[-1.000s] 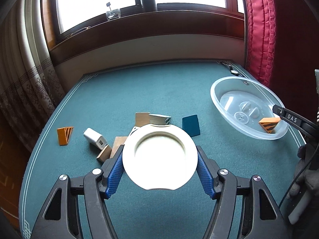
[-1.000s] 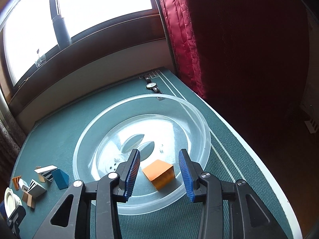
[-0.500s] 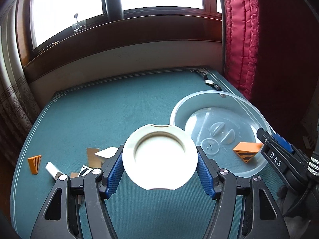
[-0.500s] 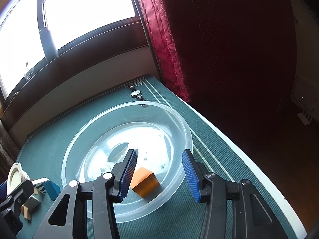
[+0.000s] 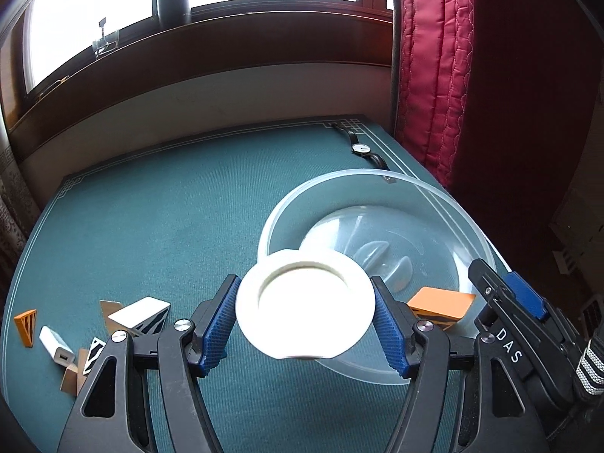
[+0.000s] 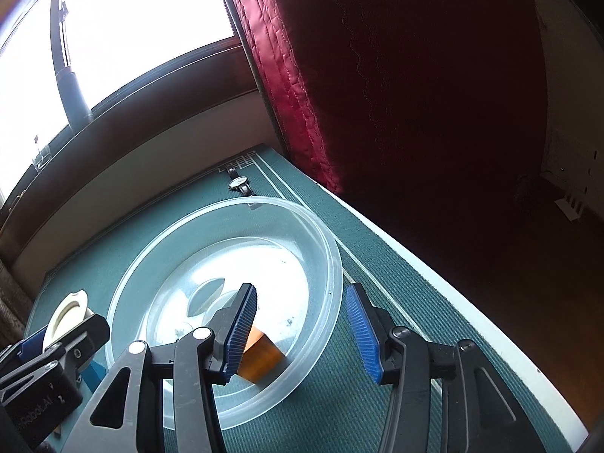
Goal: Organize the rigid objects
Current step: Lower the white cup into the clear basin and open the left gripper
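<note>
Carried further toward the clear bowl [image 5: 377,188] since the earlier frames, the white ring [image 5: 305,307] is now seen overlapping the bowl's near-left rim in the left wrist view, where a second ago it hung over the scattered blocks. It is clamped at its widest span between the blue pads [image 5: 217,317] of the left gripper [image 5: 304,319], whose jaws are spread only as far as the ring demands; its lower edge is flattened.

Just right of that gripper, an orange block [image 5: 439,304] lies inside the bowl near its near wall. The right gripper [image 6: 302,336] is held with its jaws well apart and nothing between them: one finger is inside the bowl in front of the orange block, partly hiding it, the other outside the rim over the green table [image 6: 339,377]. Whether the pad touches the block cannot be told.

Left of the left gripper, a cluster of blocks [image 5: 139,311], a small orange wedge [image 5: 25,326] and a white adapter [image 5: 56,347] are partly cut off by the gripper's body. Beyond the bowl, a wristwatch [image 5: 360,147] lies near the table corner.
</note>
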Demonstrator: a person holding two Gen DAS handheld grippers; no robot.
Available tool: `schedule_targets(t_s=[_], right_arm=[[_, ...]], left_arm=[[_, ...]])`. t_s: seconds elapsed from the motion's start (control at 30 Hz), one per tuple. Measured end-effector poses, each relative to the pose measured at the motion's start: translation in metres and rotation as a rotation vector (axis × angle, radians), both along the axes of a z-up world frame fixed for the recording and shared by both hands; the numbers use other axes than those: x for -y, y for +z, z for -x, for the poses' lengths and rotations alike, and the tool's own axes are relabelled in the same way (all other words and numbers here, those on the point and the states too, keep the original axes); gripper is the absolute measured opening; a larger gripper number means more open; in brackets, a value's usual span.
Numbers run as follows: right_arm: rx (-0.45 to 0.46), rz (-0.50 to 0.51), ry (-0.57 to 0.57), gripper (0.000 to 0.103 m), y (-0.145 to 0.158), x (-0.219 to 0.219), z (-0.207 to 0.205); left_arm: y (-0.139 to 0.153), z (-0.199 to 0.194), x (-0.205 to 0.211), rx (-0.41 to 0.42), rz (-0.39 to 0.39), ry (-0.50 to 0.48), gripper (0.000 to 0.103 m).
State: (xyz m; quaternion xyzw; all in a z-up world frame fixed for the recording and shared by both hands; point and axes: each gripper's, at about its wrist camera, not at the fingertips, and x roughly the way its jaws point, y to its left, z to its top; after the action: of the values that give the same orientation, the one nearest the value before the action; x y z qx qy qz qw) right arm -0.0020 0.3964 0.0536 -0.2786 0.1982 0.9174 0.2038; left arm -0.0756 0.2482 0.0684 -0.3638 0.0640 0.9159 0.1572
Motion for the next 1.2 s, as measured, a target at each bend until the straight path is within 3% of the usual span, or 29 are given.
schedule_targets(t_s=[0.57, 0.87, 1.2], right_arm=[[-0.003, -0.002, -0.006, 0.061, 0.001, -0.001, -0.001], [-0.001, -0.002, -0.005, 0.062, 0.001, -0.003, -0.001], [-0.007, -0.004, -0.009, 0.062, 0.003, -0.005, -0.003]], left_arm=[[0.001, -0.008, 0.028, -0.007, 0.014, 0.028, 0.072], [-0.018, -0.028, 0.087, 0.071, -0.007, 0.068, 0.075], [-0.046, -0.039, 0.086, 0.107, 0.052, 0.058, 0.075]])
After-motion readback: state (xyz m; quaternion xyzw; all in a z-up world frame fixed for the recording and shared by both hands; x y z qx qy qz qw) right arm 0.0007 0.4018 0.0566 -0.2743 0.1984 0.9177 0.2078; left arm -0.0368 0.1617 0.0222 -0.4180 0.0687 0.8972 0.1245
